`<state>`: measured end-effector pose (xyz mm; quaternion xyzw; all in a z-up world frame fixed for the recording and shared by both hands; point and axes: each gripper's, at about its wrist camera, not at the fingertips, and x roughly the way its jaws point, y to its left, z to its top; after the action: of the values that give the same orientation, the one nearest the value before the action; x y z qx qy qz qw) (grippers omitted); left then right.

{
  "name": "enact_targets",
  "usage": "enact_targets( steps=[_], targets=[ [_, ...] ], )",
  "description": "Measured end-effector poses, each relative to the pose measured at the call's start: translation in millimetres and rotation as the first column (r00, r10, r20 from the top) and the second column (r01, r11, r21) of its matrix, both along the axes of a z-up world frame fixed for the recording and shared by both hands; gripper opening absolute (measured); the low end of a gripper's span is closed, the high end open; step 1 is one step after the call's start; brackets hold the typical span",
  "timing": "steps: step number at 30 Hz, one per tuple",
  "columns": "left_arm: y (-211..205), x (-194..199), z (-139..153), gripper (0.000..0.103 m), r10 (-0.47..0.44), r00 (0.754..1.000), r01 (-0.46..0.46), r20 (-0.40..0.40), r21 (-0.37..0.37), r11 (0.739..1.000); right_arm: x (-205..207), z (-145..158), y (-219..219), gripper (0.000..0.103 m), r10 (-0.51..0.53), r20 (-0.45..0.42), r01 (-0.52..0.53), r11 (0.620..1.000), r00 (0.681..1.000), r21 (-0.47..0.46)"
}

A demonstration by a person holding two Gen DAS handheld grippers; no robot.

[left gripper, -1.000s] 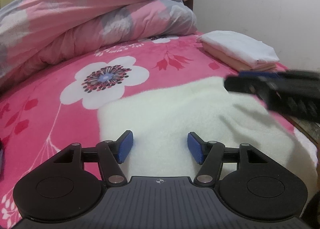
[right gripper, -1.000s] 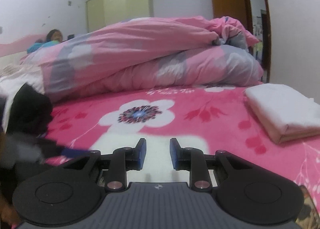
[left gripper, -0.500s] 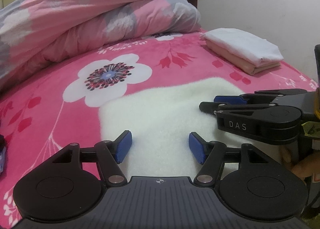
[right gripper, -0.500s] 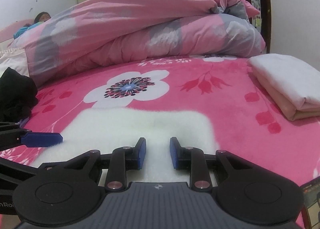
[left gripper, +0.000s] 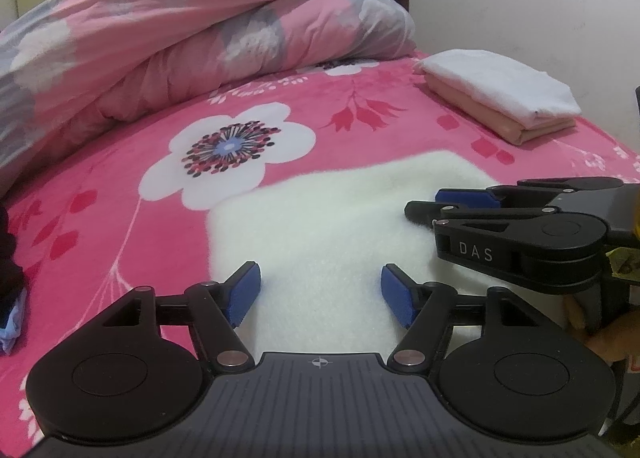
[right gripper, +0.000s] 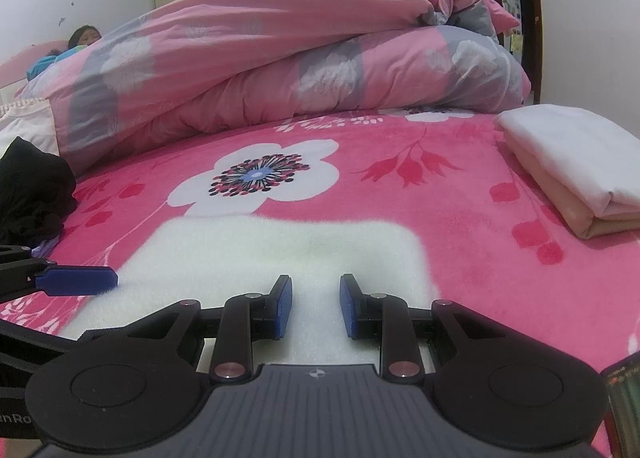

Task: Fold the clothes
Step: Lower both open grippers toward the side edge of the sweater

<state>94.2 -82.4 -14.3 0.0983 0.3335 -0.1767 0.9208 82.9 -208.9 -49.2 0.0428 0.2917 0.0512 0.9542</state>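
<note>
Bedside: "DAS" on right gripper (left gripper: 424,206)

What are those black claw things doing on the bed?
A person is holding two grippers over a fluffy white garment spread on the pink flowered blanket, getting ready to fold it. The left gripper has its jaws opening, with only the fabric beneath them and nothing pinched. The right gripper sits low over the same garment's near edge, jaws narrowly apart, not gripping it. Two folded clothes are already stacked at the right, and a dark bundle waits at the left.
</note>
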Motion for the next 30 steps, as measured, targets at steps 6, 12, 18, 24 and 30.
enact_targets(
  steps=[6,12,18,24,30],
  targets=[
    [-1.8,-0.9,0.3,0.073,0.029,1.0,-0.029,0.003,0.013,0.999,-0.6,-0.4,-0.3,0.028,-0.002,0.001,0.002,1.0,1.0,0.006],
    [-1.8,-0.8,-0.6,0.08,0.064,0.998,-0.064,0.003,0.015,0.998,-0.6,0.0,-0.9,0.028,0.0,-0.001,0.0,1.0,1.0,0.014],
    [-1.3,-1.3,-1.5,0.084,0.082,0.997,-0.083,0.01,0.016,0.996,-0.9,-0.6,-1.0,0.028,-0.001,0.001,0.001,1.0,1.0,0.017],
    [9.8,2.1,-2.3,0.09,0.095,0.995,-0.096,-0.014,-0.049,0.994,-1.1,-0.8,-1.8,0.028,0.001,0.002,-0.001,1.0,1.0,0.025],
    [58.4,11.6,5.2,0.097,0.067,0.994,-0.087,-0.088,-0.246,0.965,-20.2,12.6,-38.4,0.039,0.038,0.033,-0.044,0.972,0.999,0.229]
  ],
)
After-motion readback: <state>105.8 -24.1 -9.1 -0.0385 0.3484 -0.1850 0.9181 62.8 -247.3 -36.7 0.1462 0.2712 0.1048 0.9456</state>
